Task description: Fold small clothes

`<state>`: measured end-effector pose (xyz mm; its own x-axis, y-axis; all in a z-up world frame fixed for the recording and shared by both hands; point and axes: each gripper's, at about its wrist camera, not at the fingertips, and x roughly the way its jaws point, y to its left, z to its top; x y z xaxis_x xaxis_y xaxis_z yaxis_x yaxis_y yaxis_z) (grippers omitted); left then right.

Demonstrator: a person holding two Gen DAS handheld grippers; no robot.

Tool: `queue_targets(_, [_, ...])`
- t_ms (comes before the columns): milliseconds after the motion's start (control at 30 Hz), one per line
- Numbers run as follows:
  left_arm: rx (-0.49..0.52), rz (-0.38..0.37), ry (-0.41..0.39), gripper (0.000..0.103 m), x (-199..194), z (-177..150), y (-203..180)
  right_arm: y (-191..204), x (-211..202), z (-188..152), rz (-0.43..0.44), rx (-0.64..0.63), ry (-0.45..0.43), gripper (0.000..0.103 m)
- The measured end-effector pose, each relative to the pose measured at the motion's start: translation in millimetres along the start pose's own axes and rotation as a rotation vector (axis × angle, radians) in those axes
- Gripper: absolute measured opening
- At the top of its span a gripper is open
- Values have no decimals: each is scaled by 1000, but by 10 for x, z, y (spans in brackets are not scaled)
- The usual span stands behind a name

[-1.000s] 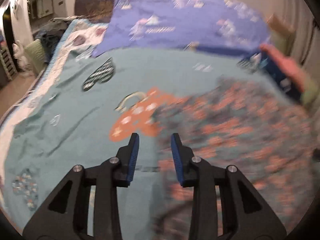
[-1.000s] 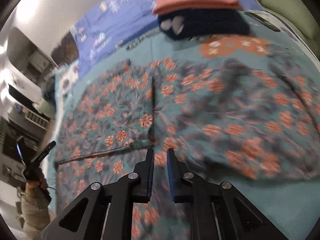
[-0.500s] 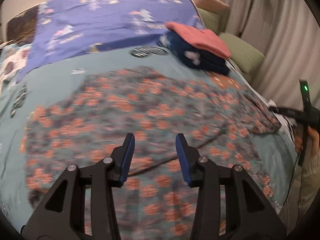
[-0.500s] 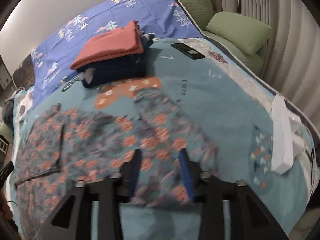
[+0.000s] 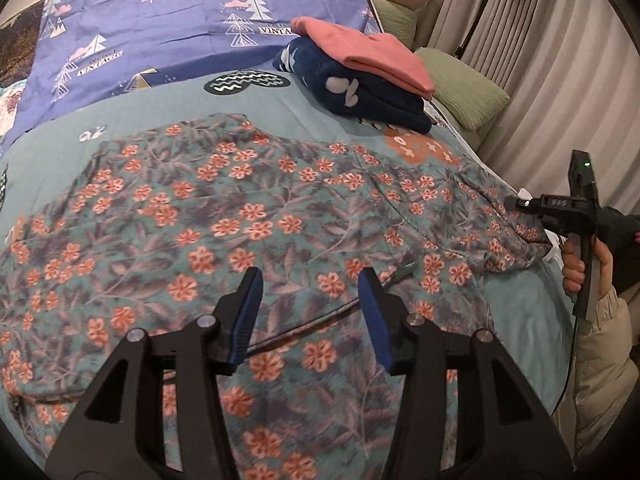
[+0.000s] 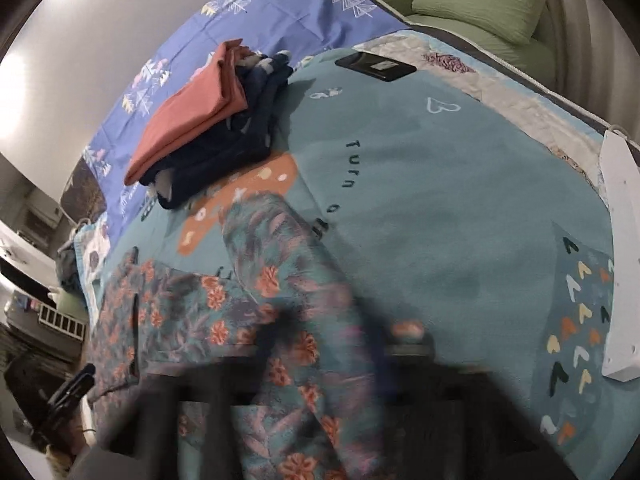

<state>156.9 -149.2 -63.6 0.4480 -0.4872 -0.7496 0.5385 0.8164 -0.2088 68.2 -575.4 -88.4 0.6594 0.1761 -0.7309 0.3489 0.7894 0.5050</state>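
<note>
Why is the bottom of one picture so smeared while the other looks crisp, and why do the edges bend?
Right wrist view: motion blur smears the right gripper and the floral garment near it; the folded stack farther off stays sharp. Left wrist view: mostly sharp, left gripper crisp, dim warm light. Both views: fisheye lenses bow the bed and darken the corners.

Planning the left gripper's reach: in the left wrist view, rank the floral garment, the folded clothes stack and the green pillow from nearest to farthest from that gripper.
From the left gripper:
1. Floral garment, spread on the bed directly under and ahead of the fingers.
2. Folded clothes stack, pink on navy, farther up the bed to the right.
3. Green pillow, beyond the stack at the bed's right edge.
</note>
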Motion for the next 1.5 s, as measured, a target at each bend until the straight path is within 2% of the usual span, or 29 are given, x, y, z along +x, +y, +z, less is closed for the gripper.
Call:
queue_targets(133, [-31, -20, 1, 51, 16, -11, 26, 405, -276, -9, 64, -82, -121, 6])
queue_targets(200, [-53, -34, 0, 51, -2, -33, 66, 659, -380, -79, 132, -135, -152, 6])
queue_targets(267, [-80, -56, -2, 51, -51, -78, 122, 1045, -462, -267, 249, -237, -156, 8])
queue_targets(333, [-97, -74, -4, 55, -98, -123, 177, 1433, -441, -566, 335, -370, -119, 9])
queue_targets(367, [-103, -77, -7, 59, -116, -137, 199, 1573, -387, -703, 349, -424, -88, 13])
queue_targets(467, [-137, -99, -24, 62, -225, -245, 302, 1898, -99, -1178, 283, -574, 46, 37])
queue_targets(533, [-164, -132, -25, 62, -286, -308, 354, 1951, 57, -1434, 243, -628, 118, 37])
queue_targets(667, [-161, -183, -11, 68, -369, -397, 330, 1811, 127, -1567, 257, -564, 179, 37])
queue_targets(733, [-170, -236, 11, 71, -339, -439, 268, 1702, 68, -1531, 245, -512, 161, 38])
queue_targets(800, [-181, -286, 72, 72, -202, -469, 174, 1626, -17, -1507, 243, -471, 137, 41])
queue_targets(900, [-159, -249, 119, 71, -12, -461, 7, 1476, -176, -1484, 220, -427, 89, 44])
queue_targets(1067, [-127, -269, 95, 71, -9, -395, -169, 1388, -371, -1445, 162, -428, 33, 47])
queue_targets(1200, [-112, -232, 40, 71, -146, -401, -144, 1356, -385, -1338, 120, -423, 14, 48])
queue_targets(1267, [-136, -209, 37, 71, -163, -397, -81, 1413, -309, -1229, 115, -434, 20, 48])
queue_targets(1400, [-187, -185, 42, 71, -150, -413, 60, 1505, 42, -1078, 95, -381, 107, 48])
queue_targets(1500, [-212, -159, 32, 71, -191, -459, 186, 1552, 220, -1301, 148, -429, 246, 48])
